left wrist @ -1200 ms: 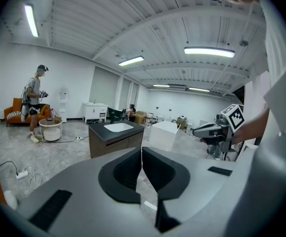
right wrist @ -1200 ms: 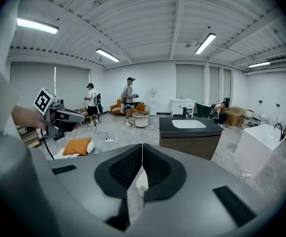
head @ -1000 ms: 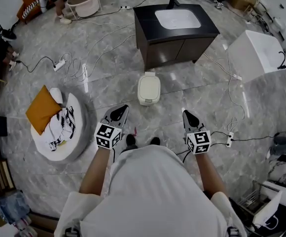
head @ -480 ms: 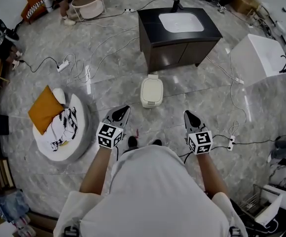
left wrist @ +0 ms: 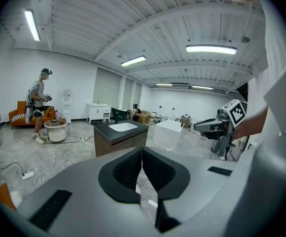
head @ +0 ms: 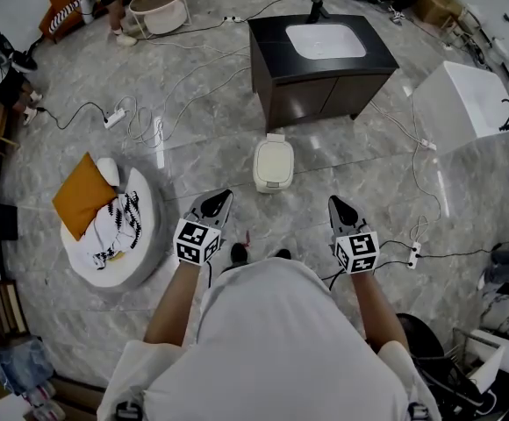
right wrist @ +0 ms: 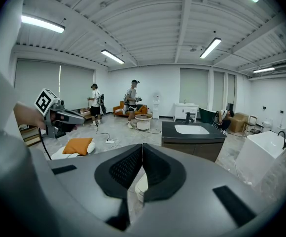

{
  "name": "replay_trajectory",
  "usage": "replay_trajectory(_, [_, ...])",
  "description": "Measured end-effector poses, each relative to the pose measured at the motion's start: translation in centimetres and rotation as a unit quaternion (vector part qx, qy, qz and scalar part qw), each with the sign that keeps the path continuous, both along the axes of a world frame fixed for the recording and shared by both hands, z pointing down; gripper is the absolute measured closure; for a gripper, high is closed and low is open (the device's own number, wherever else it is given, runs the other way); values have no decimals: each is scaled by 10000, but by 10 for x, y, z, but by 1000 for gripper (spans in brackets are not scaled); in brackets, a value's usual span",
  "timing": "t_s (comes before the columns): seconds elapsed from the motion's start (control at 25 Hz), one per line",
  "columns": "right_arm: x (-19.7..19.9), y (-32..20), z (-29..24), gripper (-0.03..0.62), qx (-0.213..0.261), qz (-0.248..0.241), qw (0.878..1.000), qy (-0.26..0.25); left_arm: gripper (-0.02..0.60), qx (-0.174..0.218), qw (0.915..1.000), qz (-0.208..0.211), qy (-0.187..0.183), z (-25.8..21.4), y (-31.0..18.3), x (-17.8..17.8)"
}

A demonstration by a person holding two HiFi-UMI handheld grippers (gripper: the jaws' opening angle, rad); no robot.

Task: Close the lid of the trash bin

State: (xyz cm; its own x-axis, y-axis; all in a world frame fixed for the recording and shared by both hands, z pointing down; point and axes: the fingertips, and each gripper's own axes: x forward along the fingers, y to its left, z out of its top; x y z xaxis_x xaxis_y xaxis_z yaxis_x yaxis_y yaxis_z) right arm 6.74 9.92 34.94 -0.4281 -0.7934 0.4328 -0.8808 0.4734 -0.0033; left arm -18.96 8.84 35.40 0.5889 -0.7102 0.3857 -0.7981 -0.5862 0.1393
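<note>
Head view: the trash bin, on the floor ahead of me, only drifted slightly in frame. Its lid looks already down, so little remains.
Left gripper view: my left gripper has its jaws clenched on nothing.
Right gripper view: the right gripper is likewise, with the bin just beyond.

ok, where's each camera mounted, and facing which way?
Head view: on the head, steeply down at trash bin and sink cabinet; torso, arms, left gripper, right gripper show.
Left gripper view: on that gripper, along shut jaws toward the sink cabinet; right gripper at right.
Right gripper view: likewise; left gripper at left.
Shared: all see the sink cabinet.
</note>
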Motion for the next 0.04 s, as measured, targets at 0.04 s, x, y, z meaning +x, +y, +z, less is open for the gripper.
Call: replay_trajectory(0.04, [-1,0,0,565,-1,4,10000,-6,560,-4,10000,3,-1,0,0,-1])
